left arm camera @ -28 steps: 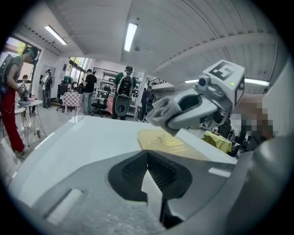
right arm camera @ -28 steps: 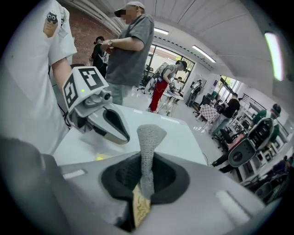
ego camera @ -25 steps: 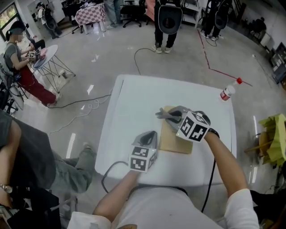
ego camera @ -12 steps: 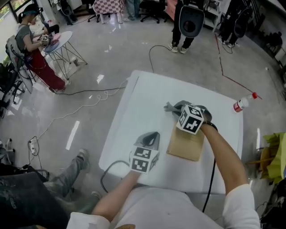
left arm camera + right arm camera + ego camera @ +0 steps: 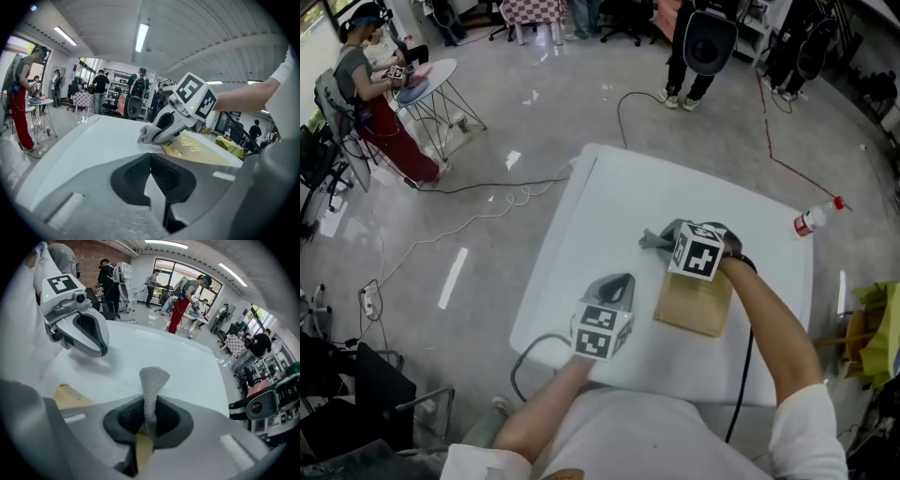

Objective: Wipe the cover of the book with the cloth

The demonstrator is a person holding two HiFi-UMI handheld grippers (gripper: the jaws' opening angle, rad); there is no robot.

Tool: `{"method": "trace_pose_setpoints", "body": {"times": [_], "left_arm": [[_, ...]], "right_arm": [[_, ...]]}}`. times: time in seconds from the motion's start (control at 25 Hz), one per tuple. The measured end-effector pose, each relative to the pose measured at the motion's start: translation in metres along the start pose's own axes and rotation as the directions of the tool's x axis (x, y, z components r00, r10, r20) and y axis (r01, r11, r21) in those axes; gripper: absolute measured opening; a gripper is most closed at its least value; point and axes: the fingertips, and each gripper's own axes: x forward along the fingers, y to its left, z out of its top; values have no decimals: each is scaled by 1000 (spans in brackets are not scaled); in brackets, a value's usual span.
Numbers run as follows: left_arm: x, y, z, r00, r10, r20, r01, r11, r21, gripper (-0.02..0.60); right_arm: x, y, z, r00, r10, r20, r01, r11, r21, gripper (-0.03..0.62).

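A tan book (image 5: 694, 305) lies flat on the white table (image 5: 609, 206), right of centre. My right gripper (image 5: 668, 238) hovers at the book's far left corner, shut on a grey cloth (image 5: 651, 238) that sticks out past its tips over the table. In the right gripper view the cloth (image 5: 152, 385) stands up between the jaws of the right gripper (image 5: 150, 416), with the book (image 5: 70, 397) at lower left. My left gripper (image 5: 622, 281) rests on the table left of the book, shut and holding nothing. The left gripper view shows the left gripper (image 5: 150, 157), the cloth (image 5: 146, 133) and the book (image 5: 197, 147).
A plastic bottle with a red cap (image 5: 814, 217) lies at the table's far right edge. Cables (image 5: 525, 361) trail off the near edge. People, chairs and a small round table (image 5: 427, 80) stand on the floor beyond the table.
The head view has swung. My right gripper with the cloth has shifted slightly along the book's far end. The left gripper has stayed where it was.
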Motion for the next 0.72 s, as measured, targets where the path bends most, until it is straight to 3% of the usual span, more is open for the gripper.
{"method": "trace_pose_setpoints", "body": {"times": [0.36, 0.72], "left_arm": [[-9, 8, 4, 1000, 1, 22, 0, 1000, -23, 6], [-18, 9, 8, 999, -2, 36, 3, 999, -33, 6]], "right_arm": [[-1, 60, 17, 992, 123, -7, -123, 988, -88, 29], [-12, 116, 31, 983, 183, 2, -181, 974, -138, 29]]}}
